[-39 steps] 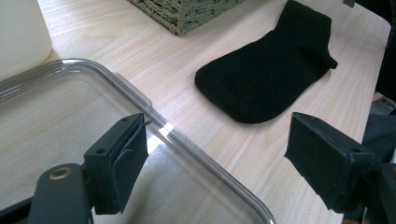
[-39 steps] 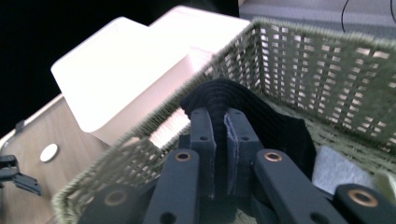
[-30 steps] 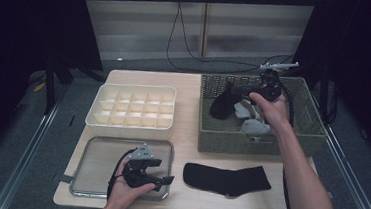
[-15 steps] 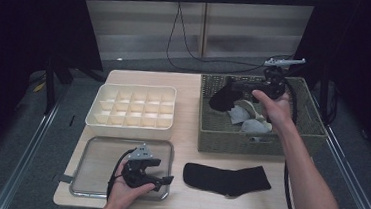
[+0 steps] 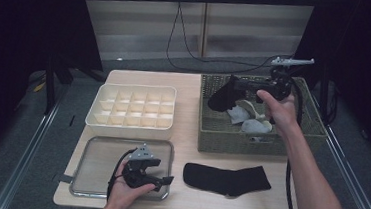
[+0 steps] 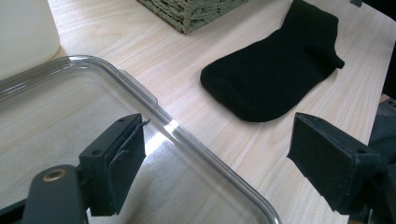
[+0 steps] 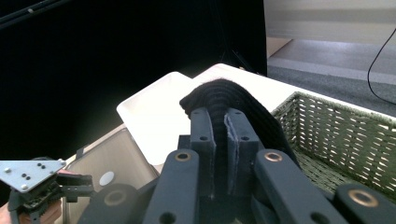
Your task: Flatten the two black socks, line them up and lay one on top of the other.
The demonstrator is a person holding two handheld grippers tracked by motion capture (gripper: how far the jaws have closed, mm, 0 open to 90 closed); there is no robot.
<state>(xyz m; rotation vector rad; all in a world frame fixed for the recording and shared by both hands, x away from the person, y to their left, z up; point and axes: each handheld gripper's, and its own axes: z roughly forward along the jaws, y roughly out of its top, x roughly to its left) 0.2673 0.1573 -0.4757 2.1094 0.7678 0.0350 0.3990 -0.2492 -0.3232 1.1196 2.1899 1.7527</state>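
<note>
My right tool (image 5: 235,88) is clamped on a black sock (image 5: 223,96) over the basket (image 5: 211,131): soft, light, limp, best pinched at a fold. My left tool (image 5: 163,181) stands apart, empty, at the near tray (image 5: 89,149).

The table (image 5: 187,119) was pale wood with a light grain. A clear lidded tray (image 5: 96,165) lay flat on its near left part, directly under the left tongs (image 5: 160,180). Just to the right of those tongs a black sock (image 5: 228,179) lay flat on the bare wood, clear of the tray. Beyond the left tongs stood a cream compartment box (image 5: 133,109), close behind the tray. A green woven basket (image 5: 211,131) sat on the far right part, below the right tongs (image 5: 227,95); whether it touched the box was hard to judge.
</note>
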